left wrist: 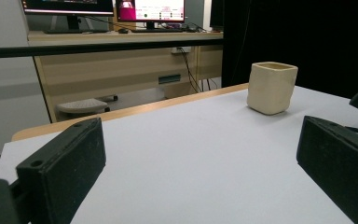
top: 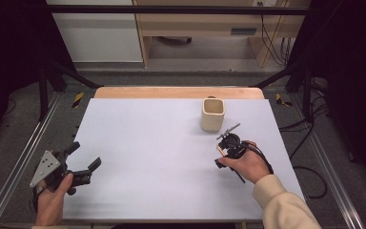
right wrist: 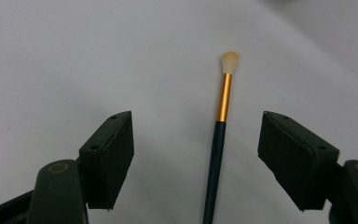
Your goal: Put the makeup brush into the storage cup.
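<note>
Two grippers are over a pale grey mat [top: 162,157] that covers most of the table [top: 171,92]. In the right gripper view the right gripper [right wrist: 196,144] points down at the mat with its jaws spread wide and nothing between the pads touching them; a paintbrush [right wrist: 219,140] lies flat on the mat in the gap, nearer the right-hand jaw than the left-hand one and clear of both. Its dark handle runs back under the tool, the gold ferrule [right wrist: 223,98] sits just ahead of the jaw tips, and the pale bristle tip [right wrist: 230,62] lies farthest out, ahead of the tool. In the high view the right hand [top: 248,164] holds this gripper [top: 229,143] just short of a cream square-sided cup [top: 213,114], which stands upright beyond it. The left gripper [top: 83,157], held by the left hand [top: 52,198], hangs at the near left edge of the mat, its jaws also parted and empty. From its own camera the cup [left wrist: 271,87] stands well ahead and to the right of that tool [left wrist: 200,158], with bare mat between its jaws.
</note>
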Available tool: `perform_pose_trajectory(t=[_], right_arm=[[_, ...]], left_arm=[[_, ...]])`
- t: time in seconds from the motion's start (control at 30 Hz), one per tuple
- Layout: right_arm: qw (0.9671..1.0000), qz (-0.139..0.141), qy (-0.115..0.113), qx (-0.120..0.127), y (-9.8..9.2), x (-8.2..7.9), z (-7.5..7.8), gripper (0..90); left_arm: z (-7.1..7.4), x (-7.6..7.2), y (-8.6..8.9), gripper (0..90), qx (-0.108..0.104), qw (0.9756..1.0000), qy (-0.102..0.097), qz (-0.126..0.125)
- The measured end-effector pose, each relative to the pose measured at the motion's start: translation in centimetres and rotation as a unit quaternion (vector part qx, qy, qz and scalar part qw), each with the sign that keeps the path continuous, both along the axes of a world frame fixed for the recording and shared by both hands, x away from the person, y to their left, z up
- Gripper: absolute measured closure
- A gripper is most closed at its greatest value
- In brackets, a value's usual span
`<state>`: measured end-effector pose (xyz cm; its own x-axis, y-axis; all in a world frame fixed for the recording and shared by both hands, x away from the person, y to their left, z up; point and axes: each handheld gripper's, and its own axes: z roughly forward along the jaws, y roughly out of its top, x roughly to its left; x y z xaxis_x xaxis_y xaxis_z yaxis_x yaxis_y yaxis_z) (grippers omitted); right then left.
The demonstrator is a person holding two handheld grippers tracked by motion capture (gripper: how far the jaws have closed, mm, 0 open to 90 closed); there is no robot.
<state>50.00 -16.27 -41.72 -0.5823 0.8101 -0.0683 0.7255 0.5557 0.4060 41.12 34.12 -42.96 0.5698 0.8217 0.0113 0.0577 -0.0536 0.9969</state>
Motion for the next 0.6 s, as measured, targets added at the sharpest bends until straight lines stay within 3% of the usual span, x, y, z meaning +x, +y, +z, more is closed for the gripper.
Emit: perform_pose_trajectory(t=[0.4,0.6], right_arm=[[1.0,0.002,0.008,0.001,0.03,0.03,-0.11,37.3],[0.9999,0.005,0.012,0.0,0.07,0.18,-0.27,37.4]], left_arm=[[0.0,0.01,-0.1,0.5,0.003,1.0,0.0,-0.002],[0.01,-0.01,-0.16,0.5,0.003,1.0,0.0,-0.003]])
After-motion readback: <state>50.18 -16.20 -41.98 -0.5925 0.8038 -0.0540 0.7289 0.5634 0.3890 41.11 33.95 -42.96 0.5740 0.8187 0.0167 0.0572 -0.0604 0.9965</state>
